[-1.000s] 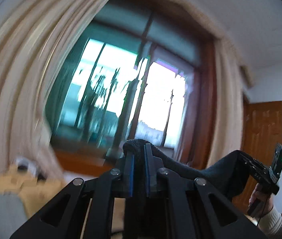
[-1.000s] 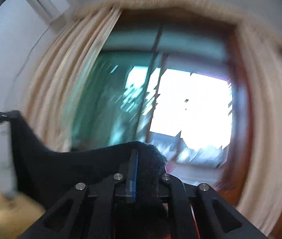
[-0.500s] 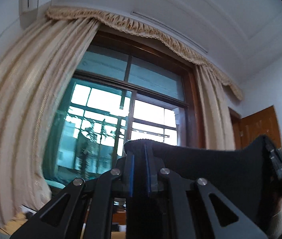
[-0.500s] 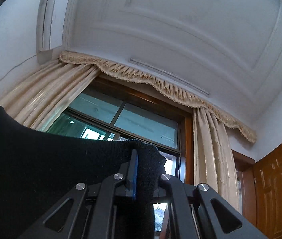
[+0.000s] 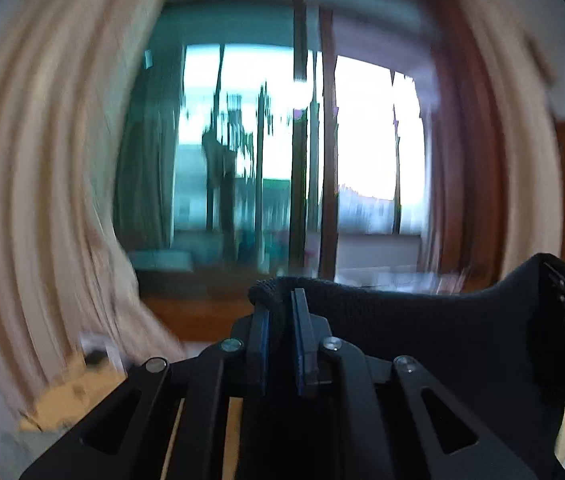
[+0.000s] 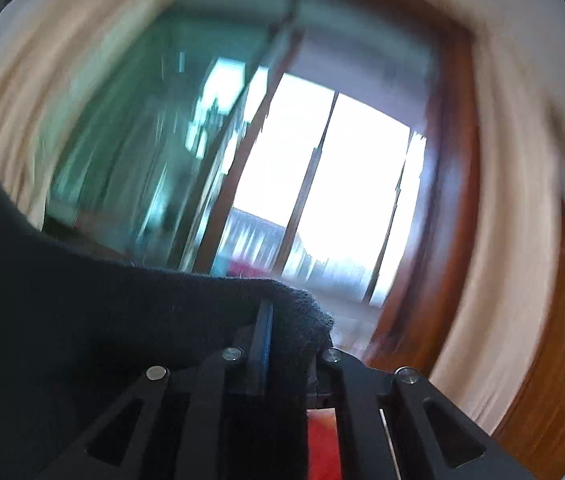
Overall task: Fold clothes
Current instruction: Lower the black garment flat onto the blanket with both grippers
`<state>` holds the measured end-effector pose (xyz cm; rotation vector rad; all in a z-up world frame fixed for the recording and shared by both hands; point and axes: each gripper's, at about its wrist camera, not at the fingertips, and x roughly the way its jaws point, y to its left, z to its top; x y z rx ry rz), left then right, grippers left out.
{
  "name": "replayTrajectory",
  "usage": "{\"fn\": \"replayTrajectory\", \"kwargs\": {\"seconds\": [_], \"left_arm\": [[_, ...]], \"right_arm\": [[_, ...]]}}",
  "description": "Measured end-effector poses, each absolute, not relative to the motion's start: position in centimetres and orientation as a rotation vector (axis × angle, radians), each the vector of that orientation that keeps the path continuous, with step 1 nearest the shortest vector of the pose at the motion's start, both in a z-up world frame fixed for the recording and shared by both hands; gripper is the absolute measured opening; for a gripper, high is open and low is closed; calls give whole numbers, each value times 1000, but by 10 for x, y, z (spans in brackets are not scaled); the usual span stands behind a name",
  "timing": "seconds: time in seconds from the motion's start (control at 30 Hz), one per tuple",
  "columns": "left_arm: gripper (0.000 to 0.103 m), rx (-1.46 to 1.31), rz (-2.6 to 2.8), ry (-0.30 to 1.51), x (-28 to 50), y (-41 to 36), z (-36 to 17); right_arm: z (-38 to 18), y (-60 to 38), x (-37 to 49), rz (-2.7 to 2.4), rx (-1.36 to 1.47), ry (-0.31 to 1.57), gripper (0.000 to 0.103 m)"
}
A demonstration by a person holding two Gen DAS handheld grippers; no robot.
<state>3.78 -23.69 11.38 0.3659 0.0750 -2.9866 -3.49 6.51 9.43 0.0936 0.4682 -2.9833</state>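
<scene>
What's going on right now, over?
Left gripper and right gripper both clamp the black garment, stretched between them. Nothing in the way.

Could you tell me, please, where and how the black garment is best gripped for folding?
By its top edge, as now: the left gripper and right gripper each pinch a corner of the black garment, coming level from the near side, so it hangs spread between them.

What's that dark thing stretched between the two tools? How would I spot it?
Start at the bright window framed by beige curtains. Below it hangs a black knitted garment, held by the left gripper and right gripper: the only dark, fuzzy cloth.
</scene>
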Motion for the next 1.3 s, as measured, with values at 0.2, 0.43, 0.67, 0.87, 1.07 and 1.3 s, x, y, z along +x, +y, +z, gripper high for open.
{"fn": "replayTrajectory", "kwargs": {"seconds": [0.2, 0.43, 0.67, 0.87, 1.07, 1.3], "left_arm": [[42, 1008, -2729, 155, -87, -259, -28], [53, 1163, -2625, 306, -90, -287, -100], [71, 1123, -2804, 436, -81, -250, -70], [80, 1177, -2954, 398, -80, -198, -71], [80, 1337, -2819, 186, -94, -191, -108], [91, 1321, -2736, 177, -106, -246, -111]], "right_arm": [[-38, 55, -153, -2712, 870, 389, 16], [-79, 112, -166, -2758, 971, 179, 71], [-15, 129, -179, -2747, 825, 32, 71], [20, 69, -219, -2604, 766, 160, 71], [-22, 6, -262, -2424, 976, 246, 71], [-63, 14, -246, -2396, 1112, 175, 71]]}}
